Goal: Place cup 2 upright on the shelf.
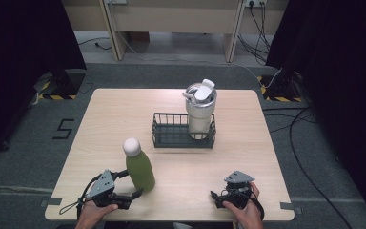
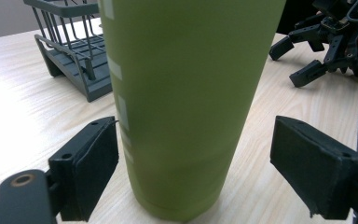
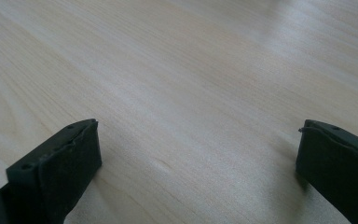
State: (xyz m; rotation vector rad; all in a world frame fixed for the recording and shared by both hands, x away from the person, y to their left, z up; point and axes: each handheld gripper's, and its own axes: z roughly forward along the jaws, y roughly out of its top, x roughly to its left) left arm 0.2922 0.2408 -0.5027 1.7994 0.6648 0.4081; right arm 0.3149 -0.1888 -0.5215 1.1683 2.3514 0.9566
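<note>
Straddling the base of a tall matte olive-green metal bottle with a rounded white cap (image 1: 139, 168), the left gripper (image 1: 129, 185) has its two black pads set to either side of the body, one near-touching on one flank and the other standing clear on the opposite flank, so the fingers are released rather than clamped. The bottle stands upright on the pale wood-grain table (image 1: 248, 157), directly between those pads and not yet lifted. Level with it, off toward the other hand, the right gripper (image 1: 218, 196) rests low on the bare tabletop with its jaws spread wide and nothing between them.

Beyond the fingertips, toward the far side of the table, sits a dark wire rectangular basket (image 1: 171, 132) that already holds a cream-white insulated tumbler with a flip-top lid and carry loop (image 1: 200, 110) in the end on the right gripper's side; the end on the left gripper's side looks free. Judging from this layout, one vessel is stowed and the green bottle is likely next: gripping, lifting and placing all remain.

The bottle's cap and shoulder are cut off at the top of the left gripper view, where pale printed marks (image 2: 119, 88) along its side are too blurred to read. Both forearms are cropped at the bottom edge of the high view.
</note>
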